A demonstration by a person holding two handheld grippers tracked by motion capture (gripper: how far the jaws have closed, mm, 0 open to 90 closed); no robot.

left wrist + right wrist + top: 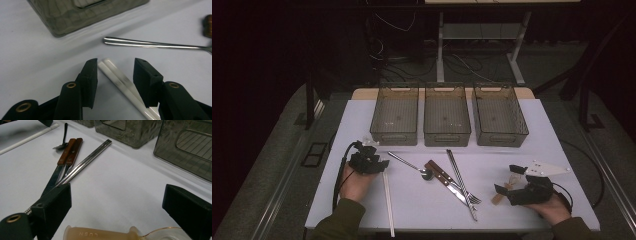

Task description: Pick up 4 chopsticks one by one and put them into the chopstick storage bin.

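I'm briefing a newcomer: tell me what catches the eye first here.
Three smoky see-through bins line the far side of the white table. Before them lies a fan of cutlery. The left gripper has open jaws either side of white chopsticks.

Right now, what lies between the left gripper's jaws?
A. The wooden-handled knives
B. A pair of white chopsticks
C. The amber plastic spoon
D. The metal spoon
B: in the left gripper view the white chopsticks lie on the table between the open jaws of the left gripper, with gaps at both pads.
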